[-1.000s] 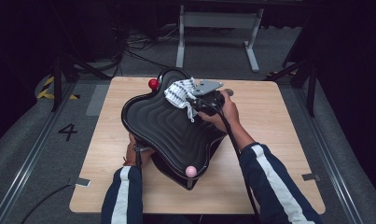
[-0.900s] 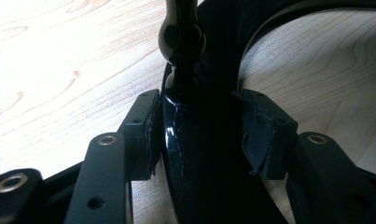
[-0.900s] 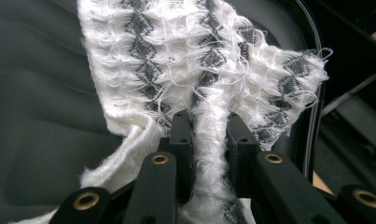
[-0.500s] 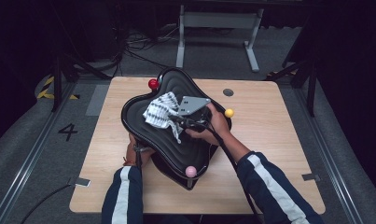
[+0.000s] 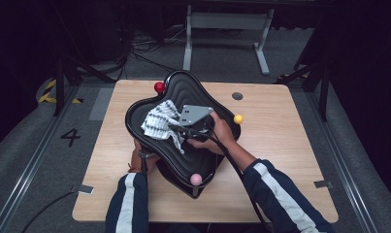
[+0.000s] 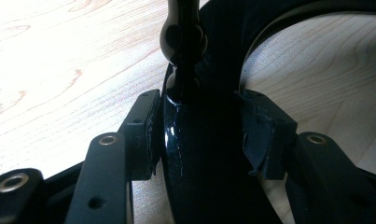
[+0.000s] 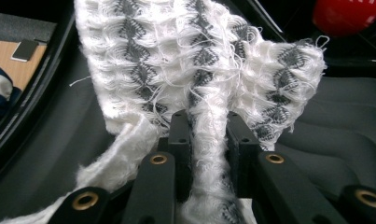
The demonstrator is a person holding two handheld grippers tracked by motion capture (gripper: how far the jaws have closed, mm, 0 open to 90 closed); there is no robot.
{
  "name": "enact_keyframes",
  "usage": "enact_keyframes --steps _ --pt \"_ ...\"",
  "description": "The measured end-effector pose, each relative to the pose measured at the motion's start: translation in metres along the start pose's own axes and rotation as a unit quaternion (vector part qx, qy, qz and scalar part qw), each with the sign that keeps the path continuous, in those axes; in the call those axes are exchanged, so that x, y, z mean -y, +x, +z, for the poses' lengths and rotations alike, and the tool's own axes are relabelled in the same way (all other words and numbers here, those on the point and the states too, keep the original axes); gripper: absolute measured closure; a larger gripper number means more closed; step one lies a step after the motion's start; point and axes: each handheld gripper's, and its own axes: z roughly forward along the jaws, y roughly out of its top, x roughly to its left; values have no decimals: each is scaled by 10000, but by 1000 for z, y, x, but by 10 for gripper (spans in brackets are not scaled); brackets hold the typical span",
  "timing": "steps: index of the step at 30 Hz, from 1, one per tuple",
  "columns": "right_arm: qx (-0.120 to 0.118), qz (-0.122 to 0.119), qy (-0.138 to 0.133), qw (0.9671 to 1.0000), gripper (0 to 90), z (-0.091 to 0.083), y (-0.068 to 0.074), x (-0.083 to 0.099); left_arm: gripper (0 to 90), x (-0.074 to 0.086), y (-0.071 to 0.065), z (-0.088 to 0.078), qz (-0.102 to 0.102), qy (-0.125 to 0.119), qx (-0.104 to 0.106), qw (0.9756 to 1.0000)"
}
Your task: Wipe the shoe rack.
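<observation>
A glossy black wavy-rimmed tray (image 5: 183, 145) stands tilted on the wooden table, with a red ball (image 5: 159, 87), a yellow ball (image 5: 238, 119) and a pink ball (image 5: 196, 179) at its corners. My left gripper (image 5: 143, 156) is shut on the tray's near-left part; in the left gripper view both pads press a black stem of the tray (image 6: 199, 154). My right gripper (image 5: 176, 130), under its grey plate, is shut on a white cloth with grey zigzags (image 5: 159, 121) and holds it against the tray's ridged face. The cloth (image 7: 199, 70) bunches between the pads, with the red ball (image 7: 346, 16) beyond.
The wooden table (image 5: 290, 160) has bare room right of the tray. A dark round hole (image 5: 237, 96) sits near the far edge. A white metal stand (image 5: 227, 29) and cables lie on the grey floor behind.
My right gripper has dragged the cloth leftward across the tray's face, away from the yellow ball, which it uncovered. The left gripper and tray have stayed put.
</observation>
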Motion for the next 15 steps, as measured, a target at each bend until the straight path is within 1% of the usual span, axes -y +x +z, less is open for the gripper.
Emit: enact_keyframes --steps 3,7,11,12,13,14,15 --pt "264 1 120 9996 757 0 -7 1 508 0 0 0 1 1 1 10000" --pt "488 210 234 9983 758 0 -25 8 508 0 0 0 0 4 7 10000" --pt "754 474 333 9955 758 -1 -45 19 508 0 0 0 -6 5 8 10000" --pt "754 474 333 9955 758 -1 -45 19 508 0 0 0 -6 5 8 10000" --pt "919 651 431 9927 758 -3 -56 27 508 0 0 0 -7 6 12 10000" --pt "919 651 431 9927 758 -3 -56 27 508 0 0 0 -7 6 12 10000" --pt "1036 796 509 9901 755 -5 -65 35 508 0 0 0 -10 10 20 10000"
